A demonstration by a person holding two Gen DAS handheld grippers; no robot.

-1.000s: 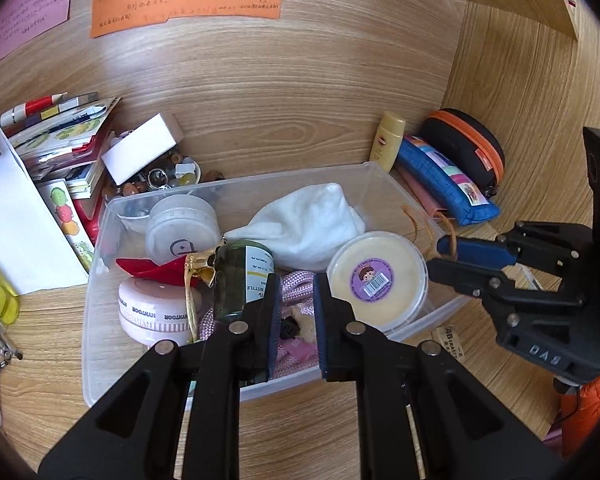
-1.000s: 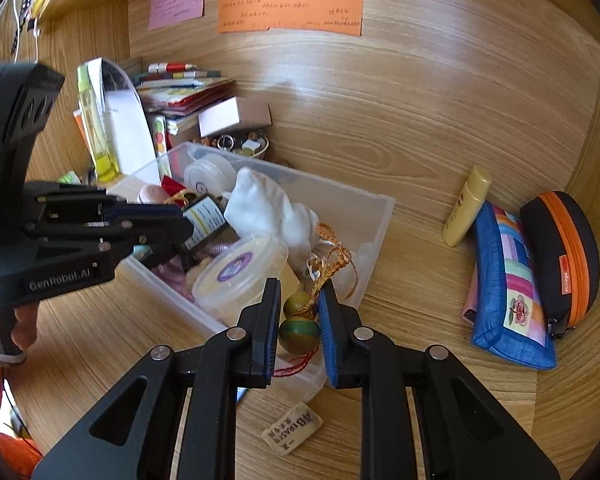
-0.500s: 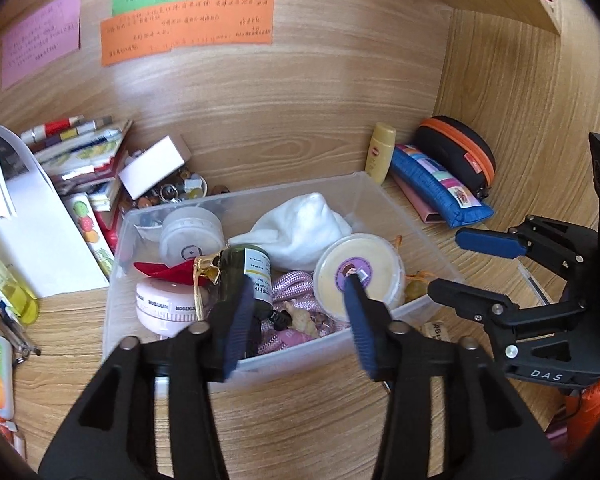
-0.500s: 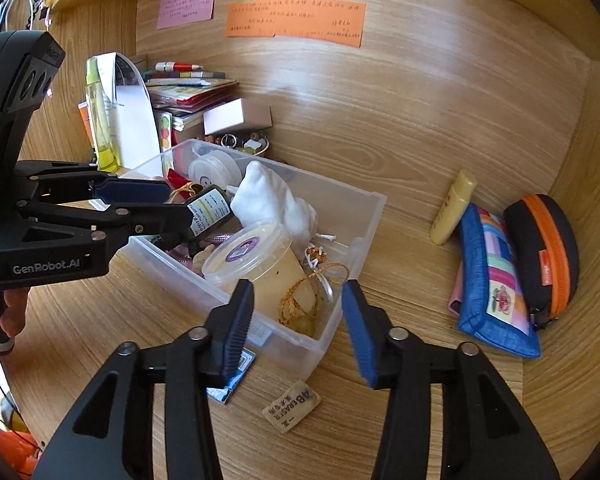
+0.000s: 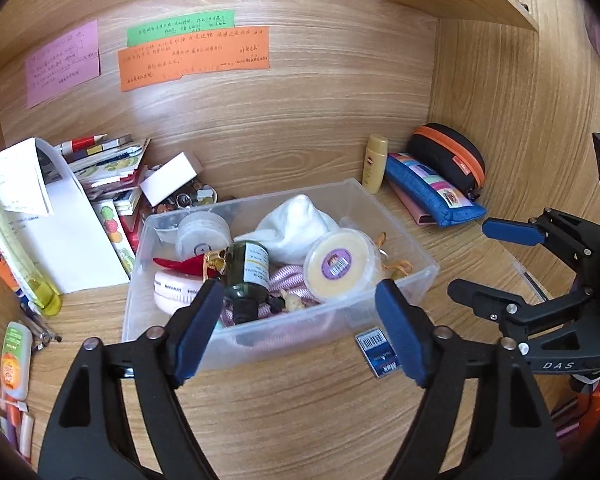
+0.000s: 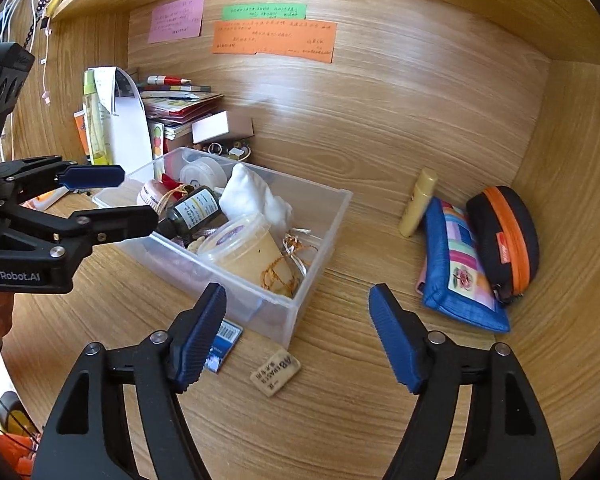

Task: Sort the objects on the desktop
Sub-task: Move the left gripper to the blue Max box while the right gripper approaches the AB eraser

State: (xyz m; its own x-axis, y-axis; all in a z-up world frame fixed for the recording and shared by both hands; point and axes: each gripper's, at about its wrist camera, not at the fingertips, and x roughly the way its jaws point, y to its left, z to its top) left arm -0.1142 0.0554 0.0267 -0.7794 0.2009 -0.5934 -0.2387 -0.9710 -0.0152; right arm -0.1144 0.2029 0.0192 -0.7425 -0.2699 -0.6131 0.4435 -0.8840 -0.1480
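A clear plastic bin stands on the wooden desk. It holds a dark green bottle, a white cloth, a round yellow tub, white jars and gold-corded trinkets. My left gripper is open and empty just in front of the bin. My right gripper is open and empty at the bin's near right corner. A blue card and a tan eraser lie on the desk by the bin.
A blue pencil case, a black and orange pouch and a yellow tube lie at the right wall. Books, a white box and papers pile at the back left. Pens and a glue tube lie far left.
Both grippers opened wide and drew back from the bin. The right gripper let go of the beaded trinket, which now lies in the bin.
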